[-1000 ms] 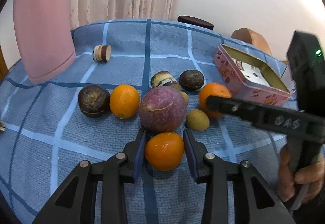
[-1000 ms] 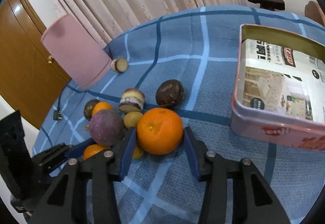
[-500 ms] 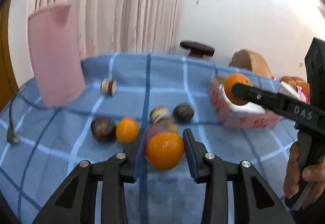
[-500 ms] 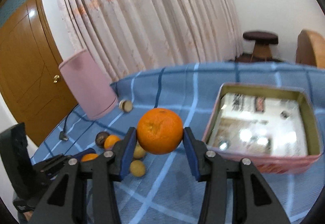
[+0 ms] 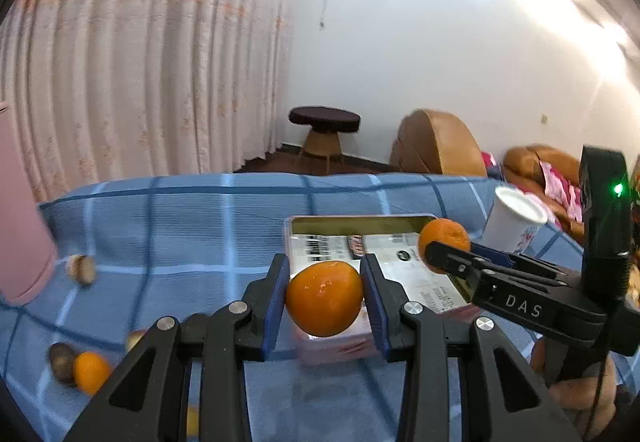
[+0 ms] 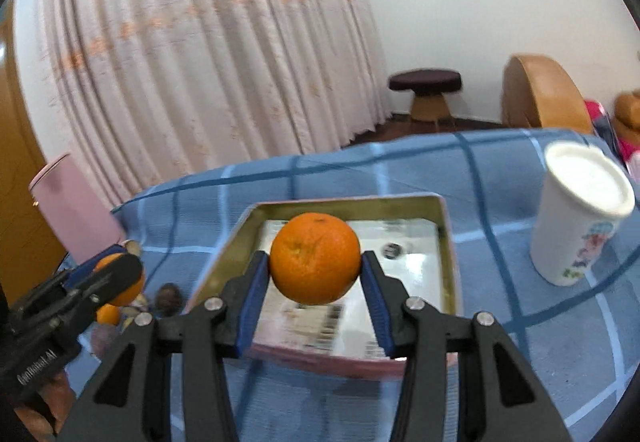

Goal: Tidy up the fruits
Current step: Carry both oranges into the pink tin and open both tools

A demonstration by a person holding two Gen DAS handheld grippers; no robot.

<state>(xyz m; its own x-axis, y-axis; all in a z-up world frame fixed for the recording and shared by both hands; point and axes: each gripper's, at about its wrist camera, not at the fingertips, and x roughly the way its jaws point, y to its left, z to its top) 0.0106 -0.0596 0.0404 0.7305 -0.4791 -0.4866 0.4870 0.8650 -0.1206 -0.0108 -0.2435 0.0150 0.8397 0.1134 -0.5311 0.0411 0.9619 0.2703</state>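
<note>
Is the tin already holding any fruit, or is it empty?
Empty. The tin shows only its printed bottom; both oranges are in grippers above it.

Both grippers, left [image 5: 323, 296] and right [image 6: 315, 278], raised (jaws clamped).

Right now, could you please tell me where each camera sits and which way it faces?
Left wrist: on the left gripper, facing the pink tin; jaws clamp an orange; right gripper intrudes.
Right wrist: on the right gripper, above the tin; jaws clamp another orange; left gripper at left.
Shared: tin, white cup, stool.
</note>
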